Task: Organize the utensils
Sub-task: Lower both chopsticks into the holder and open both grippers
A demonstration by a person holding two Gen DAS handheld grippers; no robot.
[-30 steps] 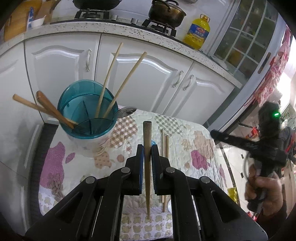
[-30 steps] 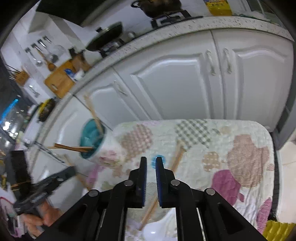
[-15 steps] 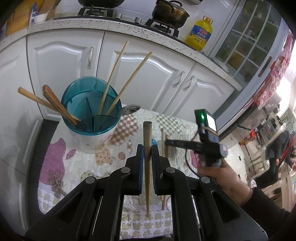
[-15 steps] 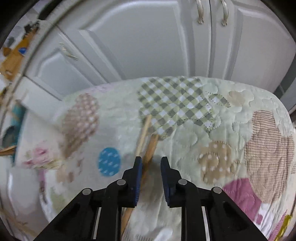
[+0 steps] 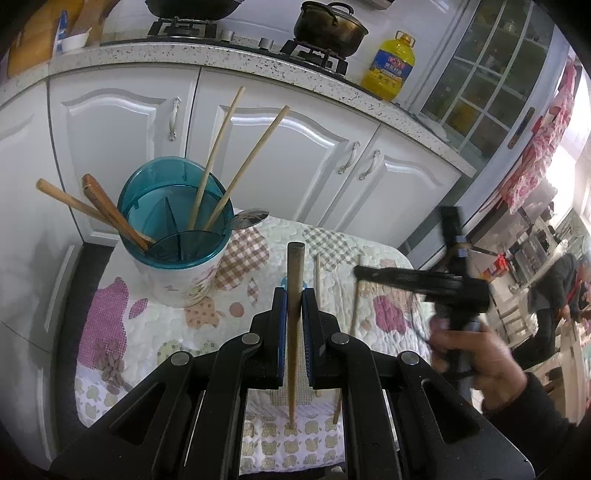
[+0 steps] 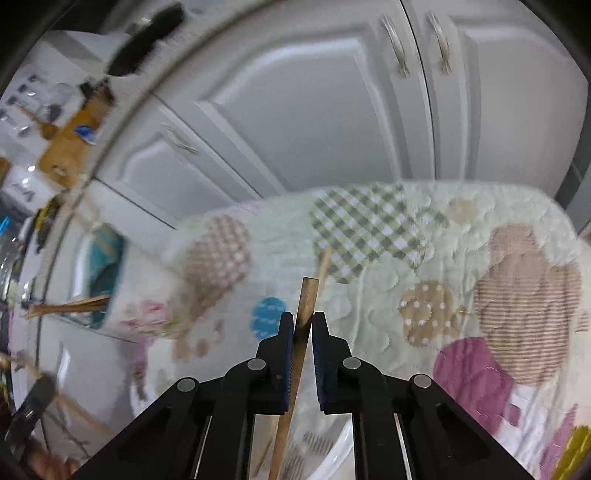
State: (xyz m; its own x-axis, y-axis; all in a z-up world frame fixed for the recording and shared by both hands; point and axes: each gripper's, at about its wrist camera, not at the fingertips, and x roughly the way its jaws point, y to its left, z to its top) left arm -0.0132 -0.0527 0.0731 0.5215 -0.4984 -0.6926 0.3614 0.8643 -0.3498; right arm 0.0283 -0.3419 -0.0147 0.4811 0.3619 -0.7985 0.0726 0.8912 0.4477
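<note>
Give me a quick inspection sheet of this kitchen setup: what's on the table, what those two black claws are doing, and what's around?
Surface: patchwork quilted cloth covering a small table.
Job's things: teal-rimmed utensil holder standing upright, with two chopsticks and two wooden handles inside; one loose chopstick lying on the cloth.
Clutter: metal spoon behind the holder.
Grippers: left gripper shut on a wooden handle; right gripper closing, a chopstick between its jaws.
Cables: nothing seen.
Surroundings: white cabinets, stove with a pot, yellow oil bottle.
</note>
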